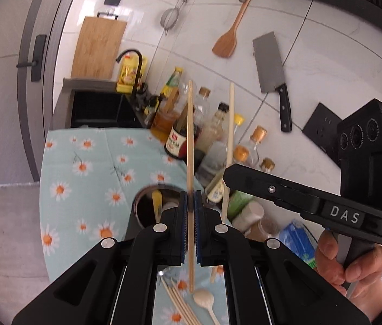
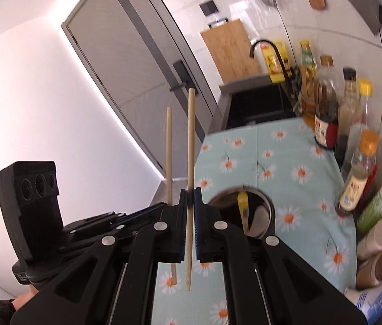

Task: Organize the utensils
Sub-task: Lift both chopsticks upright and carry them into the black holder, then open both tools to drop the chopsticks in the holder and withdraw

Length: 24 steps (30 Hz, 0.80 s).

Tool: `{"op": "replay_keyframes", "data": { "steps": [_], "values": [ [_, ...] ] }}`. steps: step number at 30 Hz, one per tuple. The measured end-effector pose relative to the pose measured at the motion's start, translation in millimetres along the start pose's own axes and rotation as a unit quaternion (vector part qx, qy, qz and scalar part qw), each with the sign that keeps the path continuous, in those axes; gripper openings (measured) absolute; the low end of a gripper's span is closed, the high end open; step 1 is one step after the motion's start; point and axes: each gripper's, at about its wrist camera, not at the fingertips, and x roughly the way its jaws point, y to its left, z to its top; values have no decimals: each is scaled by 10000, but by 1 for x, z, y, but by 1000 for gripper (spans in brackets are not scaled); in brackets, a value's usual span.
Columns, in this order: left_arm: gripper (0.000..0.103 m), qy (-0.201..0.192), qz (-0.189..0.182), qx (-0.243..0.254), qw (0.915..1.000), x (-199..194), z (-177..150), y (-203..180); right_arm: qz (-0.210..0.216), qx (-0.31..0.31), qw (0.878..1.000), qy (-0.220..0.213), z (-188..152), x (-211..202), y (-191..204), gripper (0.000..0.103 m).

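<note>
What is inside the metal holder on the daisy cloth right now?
Inside the metal holder a yellow-handled utensil and one pale utensil stand. The bottom is dark, and the gripper covers the near rim.

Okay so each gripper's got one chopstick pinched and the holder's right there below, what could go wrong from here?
1. Each chopstick is clamped at a single spot partway along, so it might pivot or slip between the pads.
2. The holder already has a yellow utensil inside; a tip may catch on it.
3. The left gripper and right gripper hover close together; the sticks may knock each other or the bottles.
</note>
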Motion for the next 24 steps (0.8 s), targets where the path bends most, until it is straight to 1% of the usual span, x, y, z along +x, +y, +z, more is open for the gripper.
{"op": "replay_keyframes", "data": {
  "steps": [2, 6, 8, 11, 14, 17, 20, 22, 24],
  "values": [
    [4, -186, 20, 83, 9998, 3, 5, 0, -113, -145, 9996, -230, 6, -1, 2, 6],
    [4, -552, 92, 254, 9981, 12, 15, 1, -248, -232, 9984, -446, 12, 6, -1, 6],
    [4, -648, 80, 286, 9975, 15, 19, 2, -291, -206, 9978, -560, 14, 12, -6, 6],
    [4, -784, 116, 399, 9961, 21, 21, 4, -339, -134, 9975, -613, 12, 22, -14, 6],
    [4, -863, 124, 431, 9953, 30, 19, 7, -562, -152, 9963, -629, 9, 30, -20, 6],
    [4, -829, 113, 434, 9956, 42, 13, 11, -715, -229, 9952, -634, 6, 38, -26, 6],
    [4, -748, 123, 384, 9964, 52, 9, 15, -745, -120, 9955, -571, 3, 44, -35, 6],
    [4, -711, 193, 368, 9966, 57, 4, 17, -731, -33, 9960, -520, 1, 47, -40, 6],
    [5, -627, 166, 307, 9974, 59, 1, 20, -712, 15, 9963, -484, 0, 49, -42, 6]
  ]
}}
